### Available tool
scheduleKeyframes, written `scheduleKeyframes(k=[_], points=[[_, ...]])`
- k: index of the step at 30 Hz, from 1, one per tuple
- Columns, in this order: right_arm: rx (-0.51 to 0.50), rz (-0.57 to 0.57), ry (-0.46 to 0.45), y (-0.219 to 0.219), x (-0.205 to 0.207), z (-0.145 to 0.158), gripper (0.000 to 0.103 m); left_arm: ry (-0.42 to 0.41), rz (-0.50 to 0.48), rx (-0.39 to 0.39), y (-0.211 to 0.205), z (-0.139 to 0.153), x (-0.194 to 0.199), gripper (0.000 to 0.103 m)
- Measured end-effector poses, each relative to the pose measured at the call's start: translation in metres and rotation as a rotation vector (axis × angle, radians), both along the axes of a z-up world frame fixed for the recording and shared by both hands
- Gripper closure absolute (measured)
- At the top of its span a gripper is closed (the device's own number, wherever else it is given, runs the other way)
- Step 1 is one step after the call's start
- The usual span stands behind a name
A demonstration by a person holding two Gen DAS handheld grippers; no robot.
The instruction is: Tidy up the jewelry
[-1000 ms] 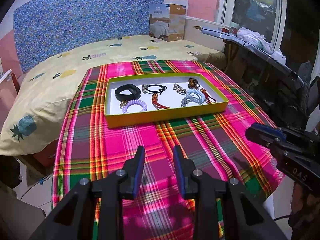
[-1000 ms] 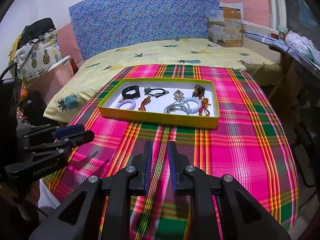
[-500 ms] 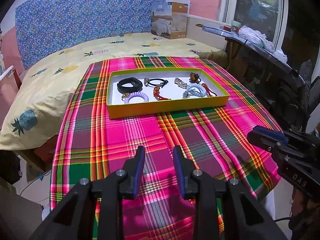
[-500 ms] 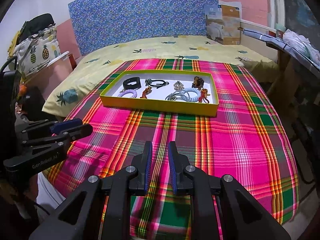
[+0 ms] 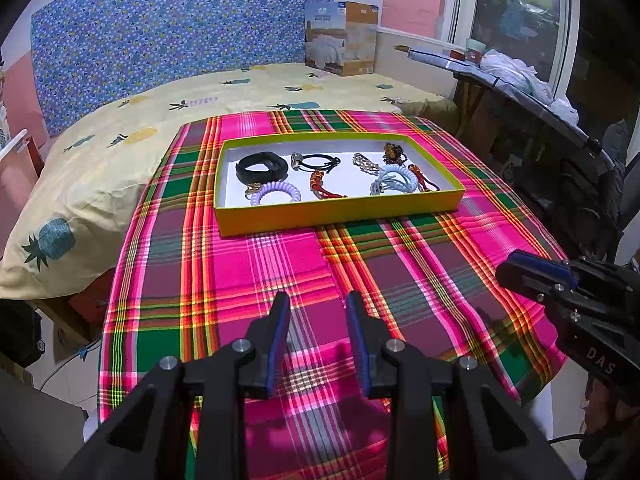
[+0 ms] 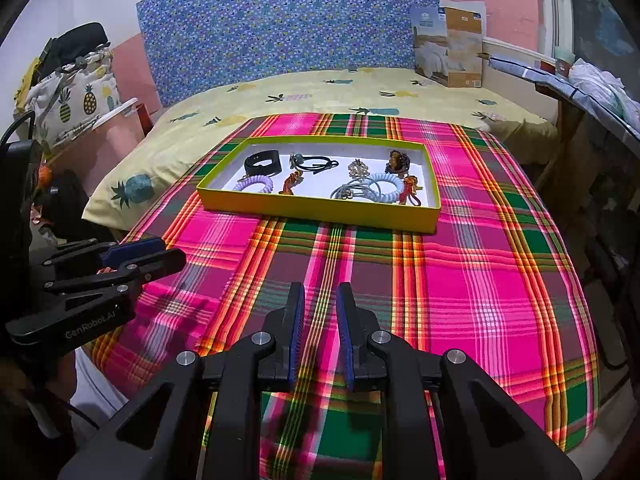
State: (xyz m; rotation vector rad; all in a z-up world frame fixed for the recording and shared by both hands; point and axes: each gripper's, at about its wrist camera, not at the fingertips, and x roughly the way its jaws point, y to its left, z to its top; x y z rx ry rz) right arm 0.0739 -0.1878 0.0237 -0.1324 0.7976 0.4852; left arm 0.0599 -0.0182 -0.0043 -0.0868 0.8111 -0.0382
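Note:
A yellow tray (image 5: 340,212) (image 6: 320,210) sits on the pink plaid cloth (image 5: 280,264) at its far end. It holds a black band (image 5: 262,168), a black hair tie (image 5: 318,160), a lilac coil tie (image 5: 276,194), a red cord piece (image 5: 320,184), a pale blue coil tie (image 5: 394,180) and other small pieces. My left gripper (image 5: 316,316) is open and empty, low over the near cloth. My right gripper (image 6: 318,308) is open by a narrow gap and empty, also near the cloth's front; it shows in the left wrist view (image 5: 536,272).
A bed with a pineapple-print sheet (image 5: 120,148) lies behind the cloth, with a blue headboard (image 5: 172,32) and a cardboard box (image 5: 342,38). A cluttered shelf (image 5: 520,76) runs along the right. Bags (image 6: 68,76) stand at the left.
Both grippers have pulled back from the tray, so more of the near cloth shows. The fingers have not moved and nothing in the tray has shifted.

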Motion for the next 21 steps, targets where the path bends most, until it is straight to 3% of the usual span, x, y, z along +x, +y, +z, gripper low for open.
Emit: scheduleKeyframes(k=[21], points=[[-0.004,0.005,0.007,0.0023,0.0016,-0.0041,0.087,0.002,0.002,0.001,0.0012,-0.0004,0.0011,0.073]])
